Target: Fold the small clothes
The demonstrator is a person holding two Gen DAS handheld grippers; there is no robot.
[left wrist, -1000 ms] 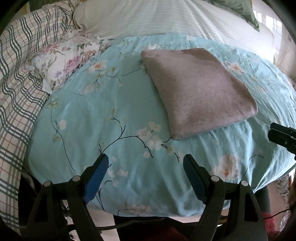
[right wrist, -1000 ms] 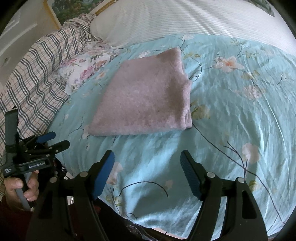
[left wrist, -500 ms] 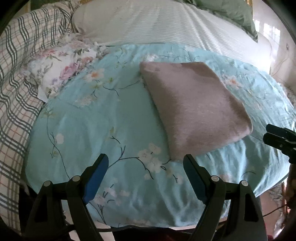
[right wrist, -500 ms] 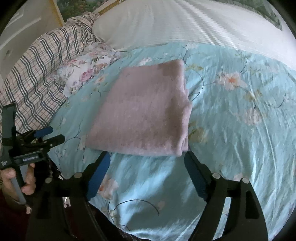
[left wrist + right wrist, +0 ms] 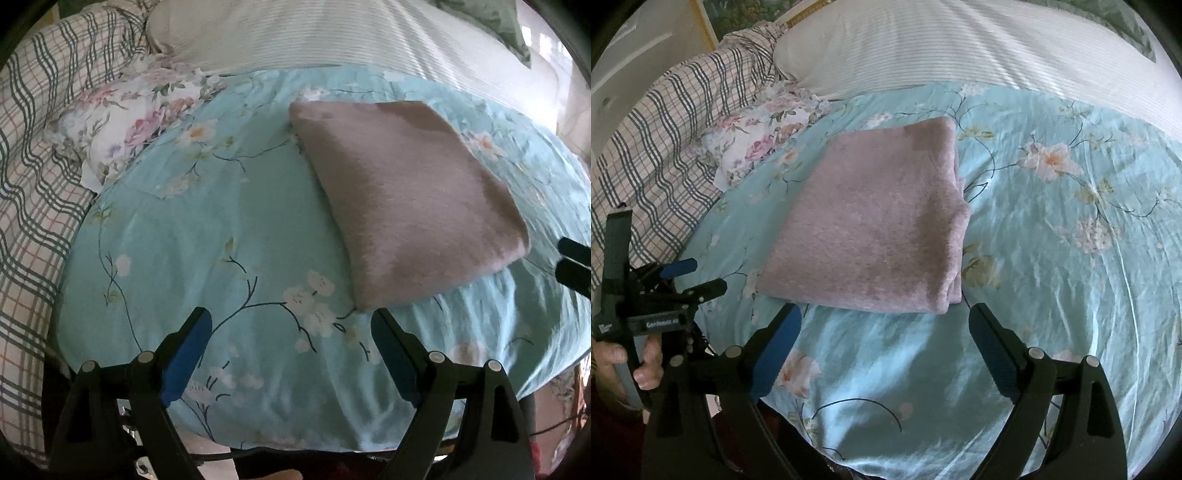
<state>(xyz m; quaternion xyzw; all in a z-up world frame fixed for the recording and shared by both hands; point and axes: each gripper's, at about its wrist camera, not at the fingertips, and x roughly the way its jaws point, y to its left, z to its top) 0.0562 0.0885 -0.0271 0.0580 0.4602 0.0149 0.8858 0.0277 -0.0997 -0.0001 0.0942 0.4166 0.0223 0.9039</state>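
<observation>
The pink garment [image 5: 875,225] lay already folded into a thick rectangle on the teal floral bedspread [image 5: 1071,258], near the middle of the bed, w/ a small floral cloth [image 5: 136,125] beyond it by the plaid blanket [image 5: 33,166] and a white striped pillow [image 5: 960,48] at the head. It looked like soft knit or fleece: light, limp, no stiffness, so prob. it would sag and slip open if lifted by 1 corner. The stacked layer edges showed on the side right of the right wrist view; the near short edge looked like a closed fold. Best grip, I judged, was pinching through all layers at the 2 near corners, 1 per tool, not the top layer only. The left gripper [image 5: 291,332] had its jaws wide apart, holding nothing, hovering just short of the near left corner. The right gripper [image 5: 884,330] was likewise fully spread and empty, jaws straddling the near edge w/o touching it.
</observation>
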